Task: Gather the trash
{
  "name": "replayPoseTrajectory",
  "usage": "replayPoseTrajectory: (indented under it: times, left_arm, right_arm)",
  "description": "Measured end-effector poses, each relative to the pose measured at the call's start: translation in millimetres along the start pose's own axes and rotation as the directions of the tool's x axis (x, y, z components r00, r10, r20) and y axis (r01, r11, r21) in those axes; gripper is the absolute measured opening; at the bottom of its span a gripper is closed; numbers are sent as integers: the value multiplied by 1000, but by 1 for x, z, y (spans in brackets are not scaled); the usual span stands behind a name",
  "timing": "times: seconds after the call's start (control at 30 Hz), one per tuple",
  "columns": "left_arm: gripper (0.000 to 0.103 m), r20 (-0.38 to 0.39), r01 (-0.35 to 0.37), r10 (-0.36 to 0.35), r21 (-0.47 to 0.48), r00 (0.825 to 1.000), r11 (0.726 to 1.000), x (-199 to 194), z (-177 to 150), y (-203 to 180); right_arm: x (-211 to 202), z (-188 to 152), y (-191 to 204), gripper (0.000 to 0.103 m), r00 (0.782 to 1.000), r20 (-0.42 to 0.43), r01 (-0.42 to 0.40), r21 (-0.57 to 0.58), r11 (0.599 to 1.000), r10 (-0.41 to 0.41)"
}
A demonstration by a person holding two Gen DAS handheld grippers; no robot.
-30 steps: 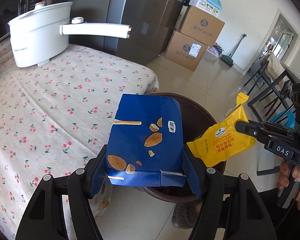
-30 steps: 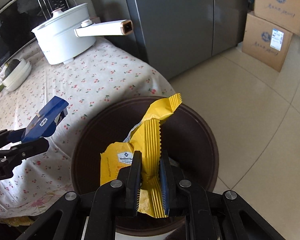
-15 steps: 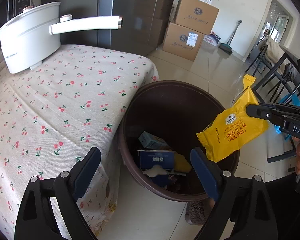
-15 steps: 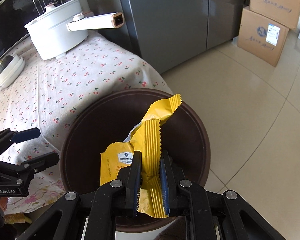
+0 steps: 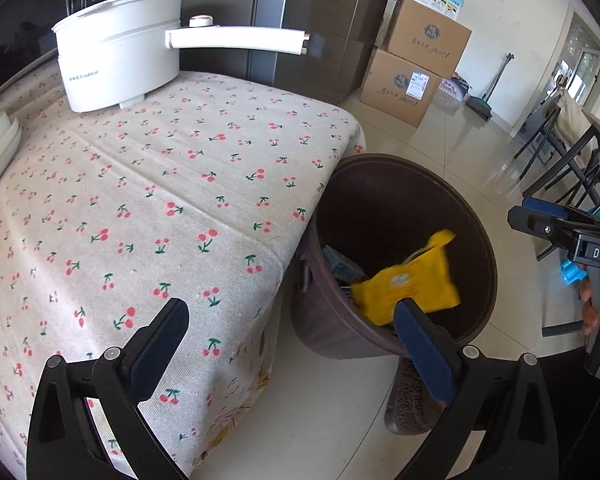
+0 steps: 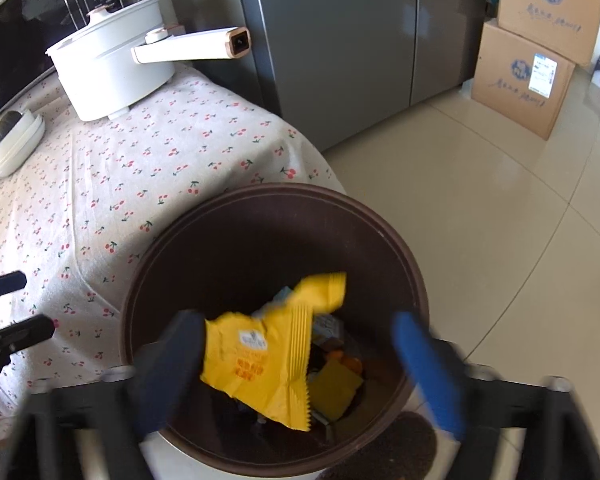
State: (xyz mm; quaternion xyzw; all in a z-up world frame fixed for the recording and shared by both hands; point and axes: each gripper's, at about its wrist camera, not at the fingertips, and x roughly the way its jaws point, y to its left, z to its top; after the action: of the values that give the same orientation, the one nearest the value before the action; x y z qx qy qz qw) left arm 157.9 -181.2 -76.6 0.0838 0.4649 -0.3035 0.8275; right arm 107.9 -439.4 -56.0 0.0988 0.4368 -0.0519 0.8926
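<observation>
Your right claw (image 6: 300, 360) just sprang wide; yellow wrapper (image 6: 268, 356) loose over brown bin (image 6: 416, 280) at surface (image 5: 148, 184) corner. Left claw (image 5: 292, 340) widened, empty, blue box gone.

The left wrist view looks steeply down from above the table (image 5: 148, 184) edge, close, with the bin (image 5: 476, 248) to its right. The right wrist view looks steeply down from directly over the bin (image 6: 400, 240), nearer to it, table (image 6: 100, 184) at left. Both share the bin, the table, the pot (image 5: 116, 52) and the boxes (image 6: 524, 84) behind.
</observation>
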Motion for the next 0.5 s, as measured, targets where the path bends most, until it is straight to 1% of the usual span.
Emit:
replayPoseTrajectory:
  times: [0.3,0.4,0.5]
  left_arm:
    - [103,22,-74,73,27,997,997,-34,-24,8]
    - [103,36,-97,96,27,995,995,-48,-32,11]
    - [103,48,-134,133,20,990,991,-61,-39,12]
  right_arm:
    - [-15,-8,18,89,1000,-4,-11,-43,999,10]
    - [-26,-10,29,90,999,17,-26,-56,998,27]
    - [-39,-12,41,91,997,49,-49,-70,996,53]
